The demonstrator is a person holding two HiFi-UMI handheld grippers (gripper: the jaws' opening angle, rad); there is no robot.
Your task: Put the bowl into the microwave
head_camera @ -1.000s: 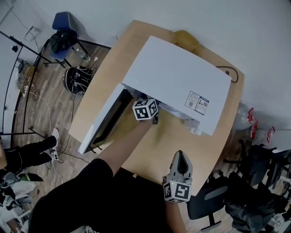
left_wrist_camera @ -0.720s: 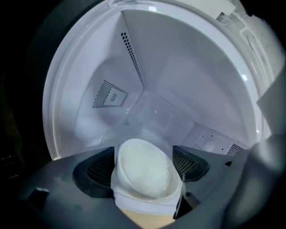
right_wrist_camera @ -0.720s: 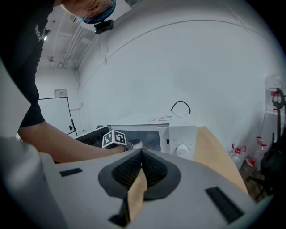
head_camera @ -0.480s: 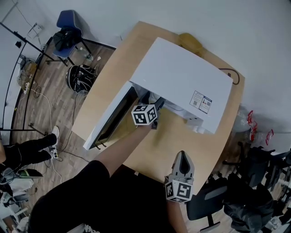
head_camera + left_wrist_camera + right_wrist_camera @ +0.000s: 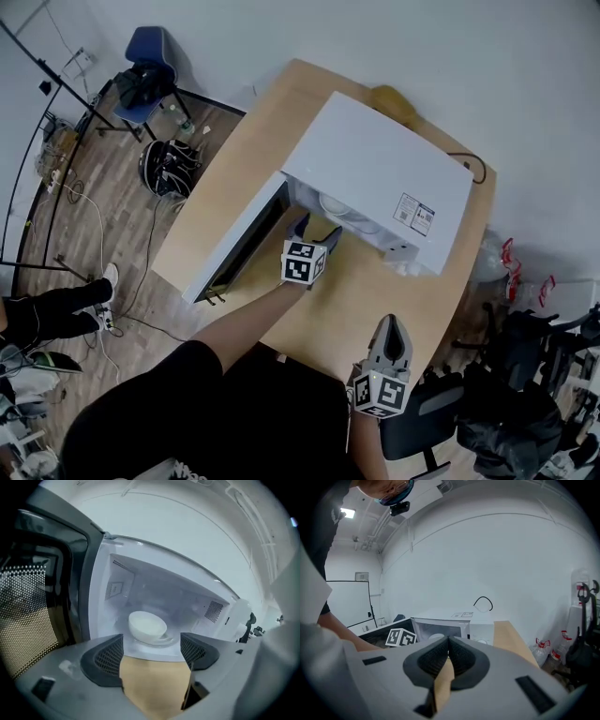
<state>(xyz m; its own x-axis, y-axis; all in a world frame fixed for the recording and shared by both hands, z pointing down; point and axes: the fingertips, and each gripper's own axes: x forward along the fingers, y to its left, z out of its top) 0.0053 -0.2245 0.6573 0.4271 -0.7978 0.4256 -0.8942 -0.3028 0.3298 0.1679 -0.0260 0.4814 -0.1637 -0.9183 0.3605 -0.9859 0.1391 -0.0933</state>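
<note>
A white bowl rests on the turntable inside the open white microwave; from above, the bowl shows just under the top's front edge. My left gripper is open and empty, its jaws wide apart just outside the cavity mouth, in line with the bowl. In its own view the left gripper frames bare table in front of the bowl. My right gripper is shut on nothing, back near the table's front edge. Its own view shows the right gripper with pads pressed together.
The microwave door swings out to the left, over the wooden table. A yellowish object lies behind the microwave, with a black cable at its right. Chairs and gear stand on the floor around the table.
My left gripper has drawn back out of the microwave cavity toward me, leaving the bowl inside. The right gripper has stayed near the front edge, still shut.
</note>
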